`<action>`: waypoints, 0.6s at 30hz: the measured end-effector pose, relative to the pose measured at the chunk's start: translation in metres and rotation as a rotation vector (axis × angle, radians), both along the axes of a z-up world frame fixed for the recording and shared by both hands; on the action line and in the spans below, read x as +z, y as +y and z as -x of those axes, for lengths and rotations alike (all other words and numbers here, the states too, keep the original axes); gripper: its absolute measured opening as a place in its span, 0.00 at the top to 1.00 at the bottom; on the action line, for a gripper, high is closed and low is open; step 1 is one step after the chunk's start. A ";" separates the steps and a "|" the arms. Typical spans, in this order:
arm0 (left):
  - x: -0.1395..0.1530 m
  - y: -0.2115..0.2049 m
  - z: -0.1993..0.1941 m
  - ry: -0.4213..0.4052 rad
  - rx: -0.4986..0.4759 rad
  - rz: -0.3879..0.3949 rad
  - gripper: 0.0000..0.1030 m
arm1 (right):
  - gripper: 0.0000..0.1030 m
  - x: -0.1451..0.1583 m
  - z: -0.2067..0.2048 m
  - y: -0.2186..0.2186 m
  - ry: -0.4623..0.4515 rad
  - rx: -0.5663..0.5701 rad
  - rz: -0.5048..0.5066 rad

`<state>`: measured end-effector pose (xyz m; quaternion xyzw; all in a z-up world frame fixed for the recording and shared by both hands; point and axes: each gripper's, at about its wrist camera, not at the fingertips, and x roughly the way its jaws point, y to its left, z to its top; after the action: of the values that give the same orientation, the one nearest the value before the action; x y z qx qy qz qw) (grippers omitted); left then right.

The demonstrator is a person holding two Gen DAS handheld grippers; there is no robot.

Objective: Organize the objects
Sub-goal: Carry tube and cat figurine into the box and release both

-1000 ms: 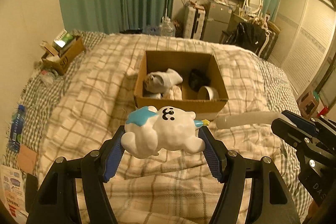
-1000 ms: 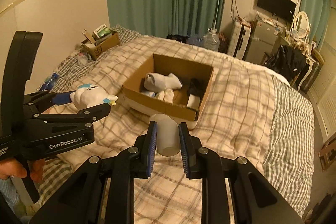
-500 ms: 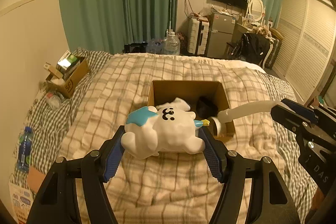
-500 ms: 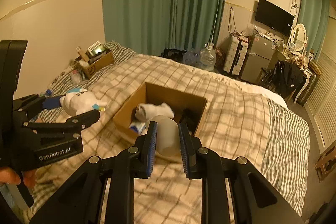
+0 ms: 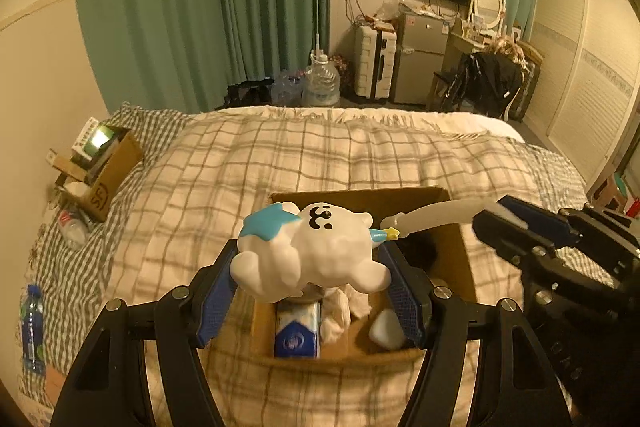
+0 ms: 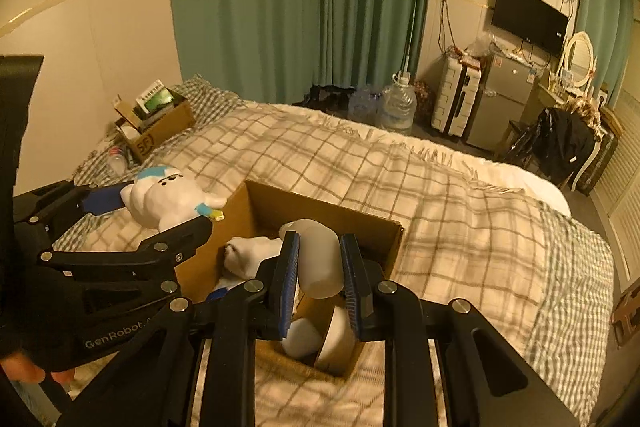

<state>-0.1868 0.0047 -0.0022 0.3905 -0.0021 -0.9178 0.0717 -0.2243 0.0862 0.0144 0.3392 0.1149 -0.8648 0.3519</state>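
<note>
My left gripper (image 5: 310,273) is shut on a white bear toy (image 5: 312,253) with a blue star, held above the near left part of an open cardboard box (image 5: 460,263) on the bed. The toy also shows in the right wrist view (image 6: 166,201). My right gripper (image 6: 320,259) is shut on a white plastic bottle (image 6: 320,259), held over the box (image 6: 320,207). The bottle shows in the left wrist view (image 5: 436,217) as a pale bar. The box holds a blue pack (image 5: 298,333), white cloth (image 5: 340,311) and a white roll (image 6: 338,331).
The box sits on a plaid blanket (image 5: 320,155). A smaller cardboard box (image 5: 98,167) of items stands at the bed's far left by the wall. A water bottle (image 5: 32,323) lies at the left edge. Suitcase, fridge and a big water jug (image 5: 320,85) stand beyond the bed.
Both grippers have moved forward with their loads, from in front of the box to above it. The box now lies beneath the toy and the bottle.
</note>
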 end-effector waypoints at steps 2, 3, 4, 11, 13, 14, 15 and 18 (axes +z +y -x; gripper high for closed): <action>-0.011 -0.001 0.013 -0.014 0.000 0.003 0.32 | 0.81 -0.014 0.010 -0.007 -0.014 -0.002 -0.012; -0.018 -0.001 0.020 -0.023 0.000 0.003 0.32 | 0.81 -0.023 0.017 -0.011 -0.024 -0.003 -0.020; -0.024 -0.002 0.025 -0.031 0.001 0.004 0.32 | 0.81 -0.029 0.020 -0.014 -0.034 -0.003 -0.025; -0.057 -0.010 0.048 -0.058 -0.001 -0.002 0.31 | 0.76 -0.069 0.050 -0.024 -0.082 -0.014 -0.043; -0.062 -0.014 0.051 -0.068 0.001 -0.034 0.30 | 0.67 -0.072 0.052 -0.023 -0.068 -0.030 -0.030; -0.064 -0.017 0.052 -0.073 0.011 -0.041 0.30 | 0.62 -0.072 0.053 -0.021 -0.076 -0.038 -0.021; -0.065 -0.019 0.052 -0.072 0.020 -0.046 0.27 | 0.52 -0.072 0.055 -0.018 -0.079 -0.049 -0.011; -0.058 -0.022 0.047 -0.050 0.032 -0.048 0.13 | 0.50 -0.064 0.055 -0.011 -0.073 -0.074 0.012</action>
<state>-0.2341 -0.0170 -0.0599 0.4147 0.0244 -0.9064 0.0769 -0.2788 0.0755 -0.0493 0.3724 0.0840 -0.8651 0.3254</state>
